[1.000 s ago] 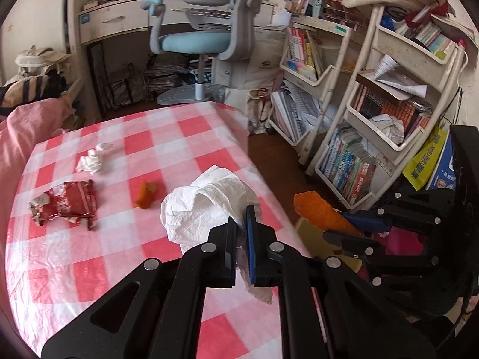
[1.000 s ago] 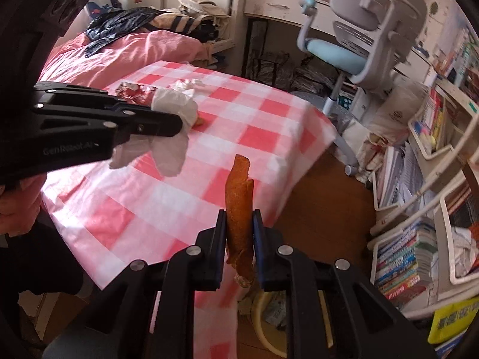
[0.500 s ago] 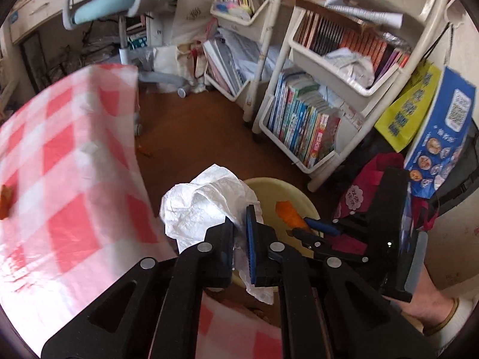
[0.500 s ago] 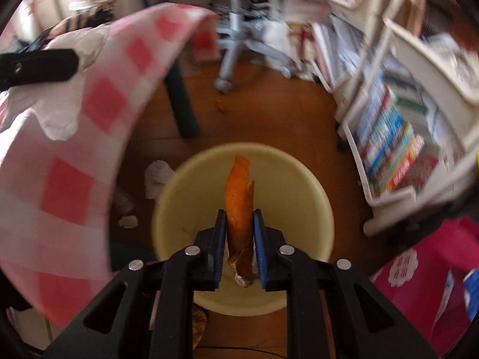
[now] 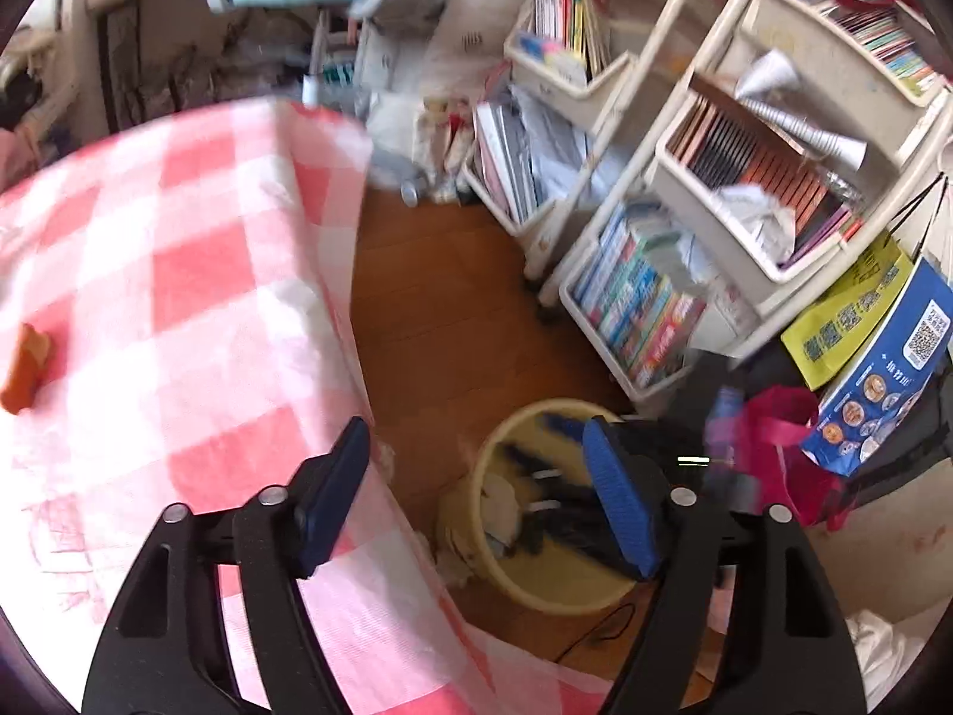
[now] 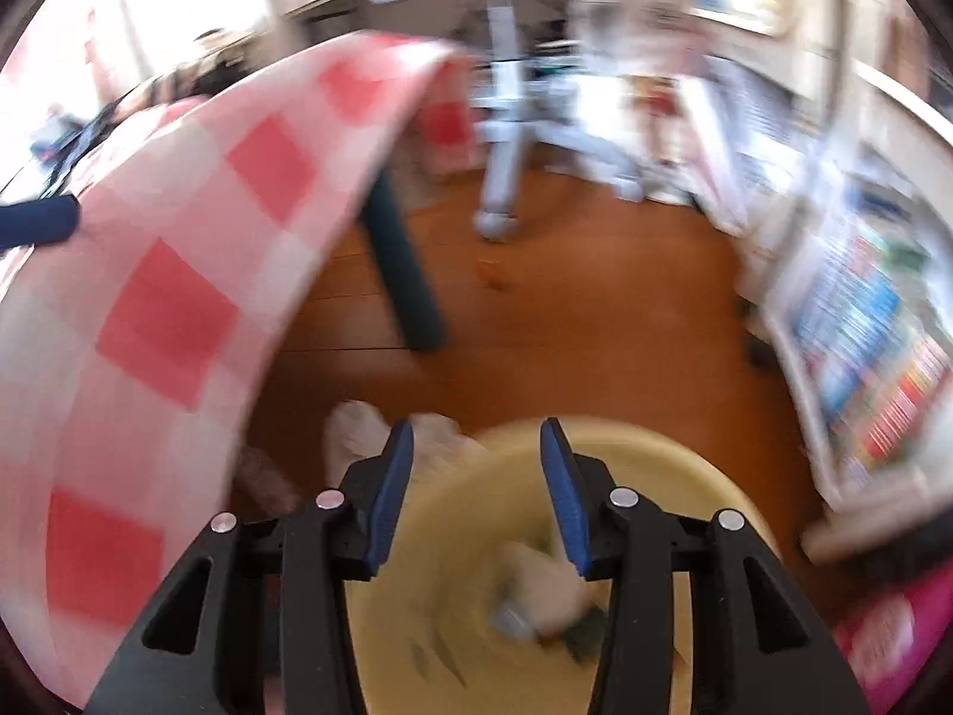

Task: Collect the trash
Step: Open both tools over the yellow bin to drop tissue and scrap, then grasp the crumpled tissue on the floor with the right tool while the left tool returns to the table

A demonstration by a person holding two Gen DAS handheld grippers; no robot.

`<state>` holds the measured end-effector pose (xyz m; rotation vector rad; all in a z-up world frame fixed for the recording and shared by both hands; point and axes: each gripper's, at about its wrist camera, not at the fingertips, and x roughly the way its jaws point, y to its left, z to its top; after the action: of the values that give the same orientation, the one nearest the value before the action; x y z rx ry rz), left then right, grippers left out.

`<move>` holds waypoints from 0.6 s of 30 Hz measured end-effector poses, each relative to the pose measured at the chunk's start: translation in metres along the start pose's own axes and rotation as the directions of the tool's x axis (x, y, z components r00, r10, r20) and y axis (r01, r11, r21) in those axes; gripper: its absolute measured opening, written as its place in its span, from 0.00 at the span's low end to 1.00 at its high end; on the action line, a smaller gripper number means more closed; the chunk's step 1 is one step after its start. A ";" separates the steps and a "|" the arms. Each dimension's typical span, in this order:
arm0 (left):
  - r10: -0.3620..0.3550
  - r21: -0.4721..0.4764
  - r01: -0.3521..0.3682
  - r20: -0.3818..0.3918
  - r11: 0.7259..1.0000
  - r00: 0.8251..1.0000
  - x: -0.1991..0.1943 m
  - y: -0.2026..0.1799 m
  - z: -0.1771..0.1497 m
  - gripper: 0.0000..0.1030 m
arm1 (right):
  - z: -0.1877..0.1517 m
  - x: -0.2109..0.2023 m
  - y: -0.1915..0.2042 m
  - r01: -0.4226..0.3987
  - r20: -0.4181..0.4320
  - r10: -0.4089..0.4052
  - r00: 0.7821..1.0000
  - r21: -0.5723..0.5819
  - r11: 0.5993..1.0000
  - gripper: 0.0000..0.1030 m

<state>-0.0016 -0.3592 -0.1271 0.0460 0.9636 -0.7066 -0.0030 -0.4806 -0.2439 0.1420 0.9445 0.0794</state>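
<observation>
Grippers, two: left gripper (image 5: 476, 476) and right gripper (image 6: 473, 494) just opening, empty, above one bin (image 5: 536, 587); one peel (image 5: 24, 366) lies slanted on the tablecloth (image 5: 178, 250).

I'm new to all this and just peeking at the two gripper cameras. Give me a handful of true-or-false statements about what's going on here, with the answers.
1. Both grippers are empty. True: nothing sits between the fingers of the left gripper or the right gripper, and their jaws have just been opening.
2. The bin on the floor is blue. False: it is pale yellow.
3. An orange scrap lies on the checked tablecloth. True.
4. The bin is empty. False: white crumpled trash lies inside.
5. The bin stands on the table. False: it stands on the wooden floor beside it.
</observation>
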 end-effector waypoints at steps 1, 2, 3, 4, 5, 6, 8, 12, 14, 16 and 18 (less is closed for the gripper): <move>0.011 0.017 -0.012 0.013 1.000 1.000 -0.002 -0.001 -0.001 0.72 | 0.006 0.014 0.009 -0.021 -0.024 0.021 1.000 -0.036 0.999 0.46; 0.008 0.026 -0.009 0.018 1.000 1.000 -0.004 -0.001 -0.002 0.73 | 0.010 0.029 0.018 -0.036 -0.054 0.033 0.998 -0.072 0.997 0.46; 0.011 0.025 -0.012 0.025 1.000 1.000 -0.006 0.002 -0.002 0.73 | 0.010 0.045 0.024 -0.059 -0.099 0.049 0.994 -0.098 0.993 0.46; 0.015 0.020 -0.016 0.037 1.000 0.999 -0.009 0.005 -0.001 0.73 | 0.008 0.062 0.027 -0.074 -0.157 0.055 0.986 -0.116 0.990 0.46; 0.017 0.016 -0.018 0.047 1.000 0.999 -0.011 0.008 -0.001 0.73 | 0.004 0.072 0.029 -0.073 -0.199 0.046 0.979 -0.133 0.988 0.46; 0.024 0.014 -0.025 0.049 1.000 0.998 -0.013 0.012 -0.001 0.73 | -0.002 0.080 0.030 -0.067 -0.225 0.030 0.974 -0.159 0.985 0.46; 0.038 0.006 -0.038 0.051 0.999 0.998 -0.020 0.022 0.001 0.73 | -0.007 0.076 0.030 -0.051 -0.227 -0.001 0.974 -0.224 0.973 0.46; 0.060 -0.003 -0.060 0.035 0.998 0.998 -0.029 0.039 0.000 0.75 | -0.023 0.063 0.022 -0.029 -0.295 -0.077 0.952 -0.340 0.940 0.46; 0.078 -0.008 -0.077 0.024 0.997 0.997 -0.034 0.052 -0.003 0.75 | -0.035 0.054 0.012 0.000 -0.325 -0.139 0.935 -0.393 0.920 0.46; 0.099 -0.013 -0.099 0.009 0.995 0.995 -0.039 0.064 -0.006 0.76 | -0.047 0.044 -0.005 0.016 -0.376 -0.169 0.911 -0.377 0.926 0.46; 0.135 -0.018 -0.135 -0.008 0.991 0.991 -0.044 0.078 -0.009 0.76 | -0.054 0.031 -0.032 0.031 -0.429 -0.152 0.890 -0.276 0.961 0.46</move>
<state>0.0200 -0.2725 -0.1197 0.0964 0.9645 -0.5730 -0.0281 -0.5031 -0.3048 -0.1778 1.3913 0.1532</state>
